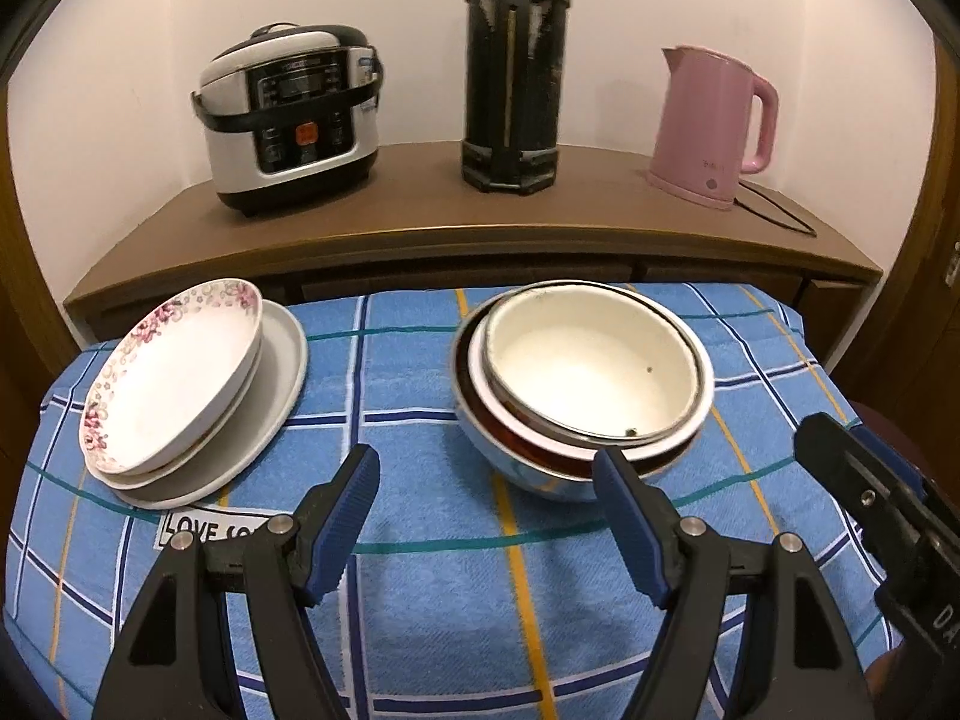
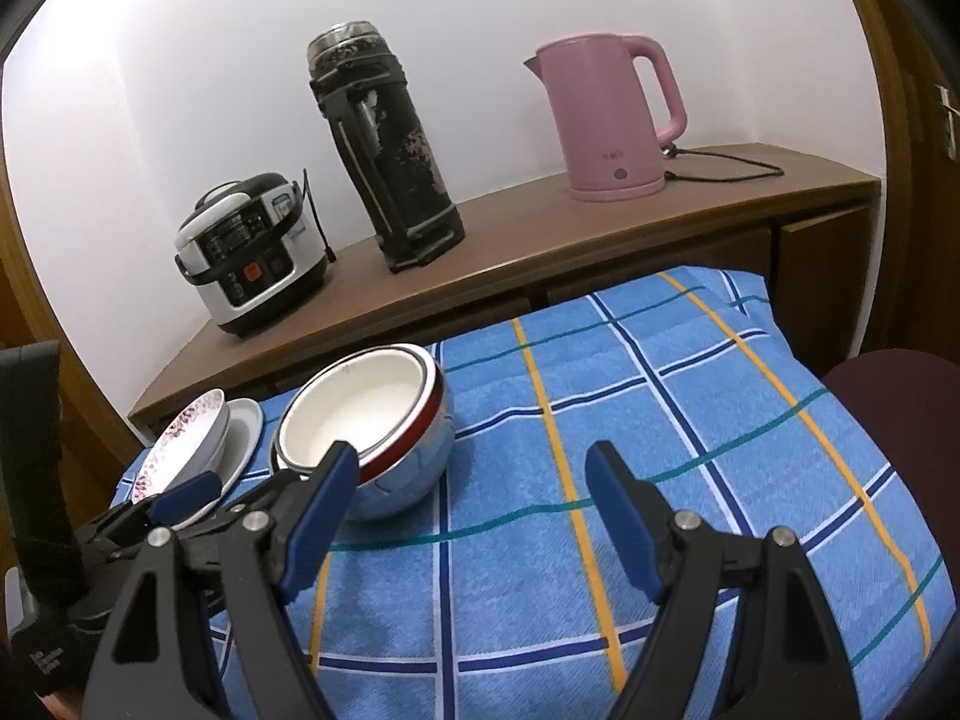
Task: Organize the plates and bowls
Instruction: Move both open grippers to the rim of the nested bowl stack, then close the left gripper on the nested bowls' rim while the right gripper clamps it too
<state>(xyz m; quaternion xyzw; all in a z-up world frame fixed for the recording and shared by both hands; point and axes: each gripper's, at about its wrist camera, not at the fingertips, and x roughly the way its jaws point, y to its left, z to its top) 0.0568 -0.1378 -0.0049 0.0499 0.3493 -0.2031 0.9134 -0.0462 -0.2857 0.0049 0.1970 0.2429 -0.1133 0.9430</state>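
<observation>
A stack of plates (image 1: pixel 180 384) lies at the left of the blue checked cloth, with a floral-rimmed deep plate on top, tilted, and a plain white plate (image 1: pixel 285 372) at the bottom. To its right stands a nest of bowls (image 1: pixel 588 372): a cream enamel bowl sits inside a red-banded one, and both sit in a shiny steel bowl (image 1: pixel 528 477). My left gripper (image 1: pixel 486 471) hovers open just in front of the bowls and holds nothing. My right gripper (image 2: pixel 471 456) is open and empty over bare cloth, right of the bowls (image 2: pixel 360 414). The plates (image 2: pixel 198 438) lie far left in that view.
Behind the cloth-covered table (image 1: pixel 420 630) runs a brown sideboard (image 1: pixel 420 210) carrying a rice cooker (image 1: pixel 288 120), a tall black flask (image 1: pixel 513 72) and a pink kettle (image 1: pixel 714 126) with its cord. A dark red seat (image 2: pixel 888 384) is at the right.
</observation>
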